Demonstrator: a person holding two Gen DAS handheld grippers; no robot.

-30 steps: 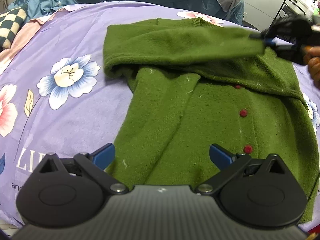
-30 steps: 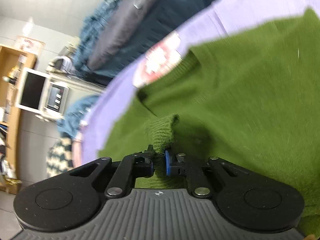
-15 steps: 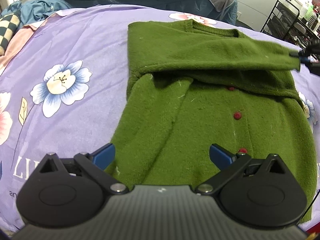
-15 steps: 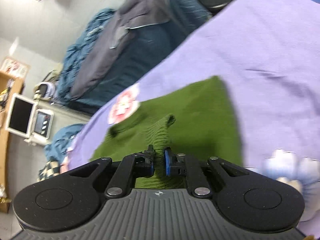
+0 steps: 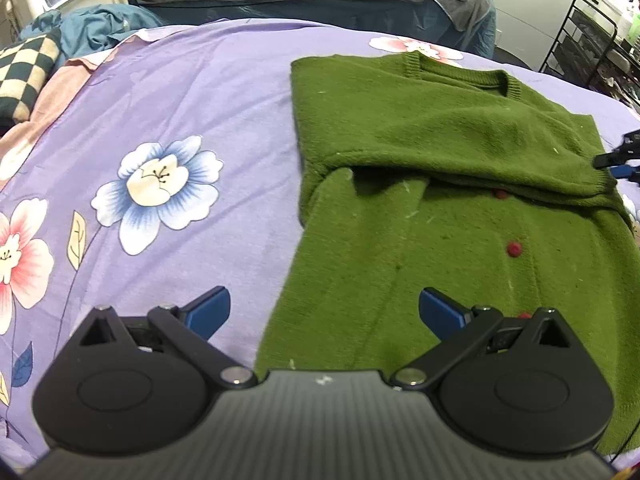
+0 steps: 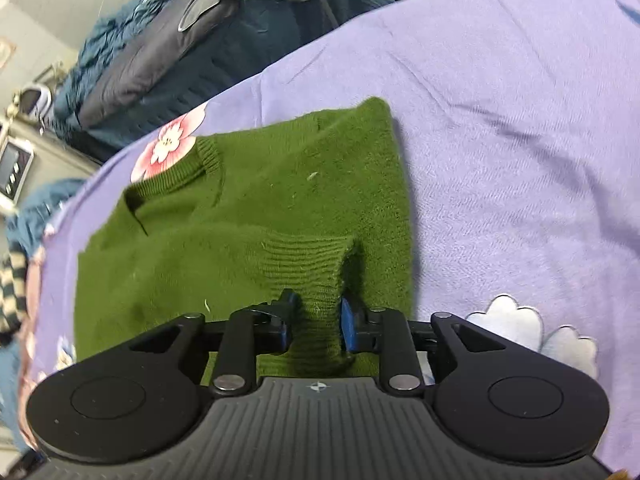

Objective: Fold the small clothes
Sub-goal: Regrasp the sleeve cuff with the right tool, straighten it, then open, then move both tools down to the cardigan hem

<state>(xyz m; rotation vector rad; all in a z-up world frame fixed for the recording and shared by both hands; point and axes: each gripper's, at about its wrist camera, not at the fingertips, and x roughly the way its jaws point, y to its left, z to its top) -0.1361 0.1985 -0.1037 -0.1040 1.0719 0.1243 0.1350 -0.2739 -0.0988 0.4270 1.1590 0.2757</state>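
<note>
Sleeve cuff [image 6: 316,264] sits loosely between right gripper [image 6: 316,320] jaws, half spread. Left gripper [image 5: 324,308] wide, empty. Release flat across cardigan [image 5: 440,240] chest, cuff edge aligned with side seam.

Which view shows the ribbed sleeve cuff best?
Right wrist: the sleeve cuff fills the centre, between the right hand-held gripper fingers. Left wrist shows the cuff only small and far off, at the cardigan's right edge.
</note>
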